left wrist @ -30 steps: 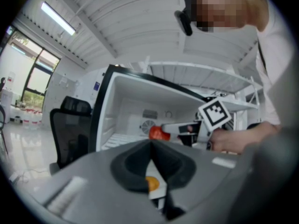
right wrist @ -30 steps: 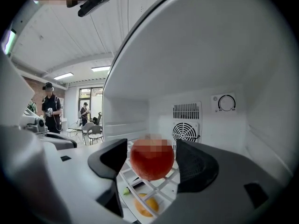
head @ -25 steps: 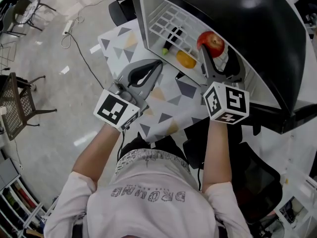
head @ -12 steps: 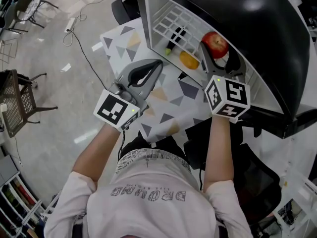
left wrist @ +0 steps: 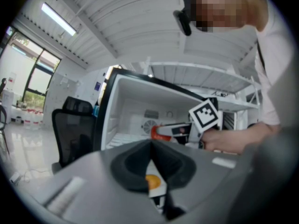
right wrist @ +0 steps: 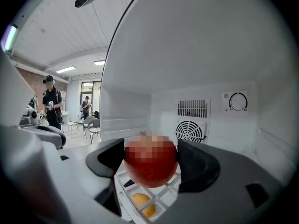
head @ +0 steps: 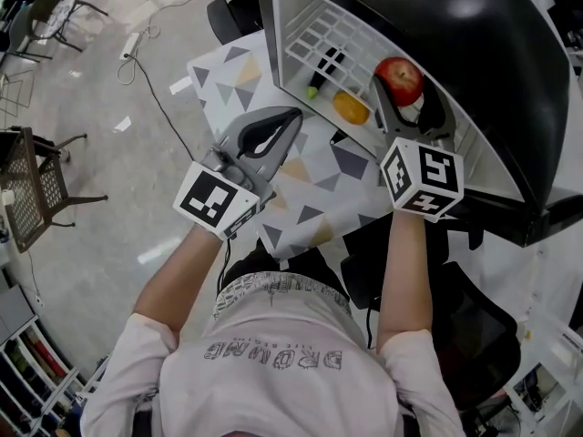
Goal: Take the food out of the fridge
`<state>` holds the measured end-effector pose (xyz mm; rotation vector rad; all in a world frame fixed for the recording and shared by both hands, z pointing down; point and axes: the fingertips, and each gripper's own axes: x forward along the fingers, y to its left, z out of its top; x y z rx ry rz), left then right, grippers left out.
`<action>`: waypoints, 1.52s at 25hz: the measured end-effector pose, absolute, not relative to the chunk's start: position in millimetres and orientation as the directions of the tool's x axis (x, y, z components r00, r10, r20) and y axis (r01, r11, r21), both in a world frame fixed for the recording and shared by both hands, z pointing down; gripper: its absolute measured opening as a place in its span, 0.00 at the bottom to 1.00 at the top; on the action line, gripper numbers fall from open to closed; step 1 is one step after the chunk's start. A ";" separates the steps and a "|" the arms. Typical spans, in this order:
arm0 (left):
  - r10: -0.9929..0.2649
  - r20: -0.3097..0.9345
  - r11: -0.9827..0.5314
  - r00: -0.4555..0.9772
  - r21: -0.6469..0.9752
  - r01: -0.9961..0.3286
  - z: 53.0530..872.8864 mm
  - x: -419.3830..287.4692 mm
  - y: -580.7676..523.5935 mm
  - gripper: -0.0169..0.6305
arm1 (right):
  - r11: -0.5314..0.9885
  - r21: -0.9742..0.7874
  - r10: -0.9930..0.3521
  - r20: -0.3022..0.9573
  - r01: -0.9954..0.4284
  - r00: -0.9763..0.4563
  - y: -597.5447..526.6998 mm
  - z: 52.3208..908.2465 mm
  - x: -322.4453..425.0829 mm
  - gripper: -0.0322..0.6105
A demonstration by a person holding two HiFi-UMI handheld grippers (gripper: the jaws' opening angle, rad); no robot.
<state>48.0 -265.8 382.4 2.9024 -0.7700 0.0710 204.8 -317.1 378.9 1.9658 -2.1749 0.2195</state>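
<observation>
Head view: apple (head: 399, 80) inside the fridge (head: 474, 25), orange (head: 350, 107) nearer the shelf (head: 326, 39) edge, table (head: 228, 71) out front.

Left gripper view: left gripper (left wrist: 150, 146) pinched shut, empty.

Right gripper view: right gripper (right wrist: 150, 160) jaws have just been opening, wide around the apple, back wall (right wrist: 219, 127) well behind.

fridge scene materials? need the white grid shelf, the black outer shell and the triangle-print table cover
The white grid shelf looks like coated wire or moulded plastic, and I can't tell which; it has thin bars, open cells and a matte white finish. The black outer shell is glossy, likely painted metal or plastic, with bright light reflections. The triangle-print table cover is probably cloth or vinyl, with a flat, matte printed pattern.
</observation>
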 end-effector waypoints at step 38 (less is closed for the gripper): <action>-0.439 0.043 -0.895 0.898 0.069 -0.441 343.4 -0.5 -196.4 0.04 | 0.148 0.018 -0.978 0.150 -0.989 -0.144 -204.3 329.4 125.6 0.56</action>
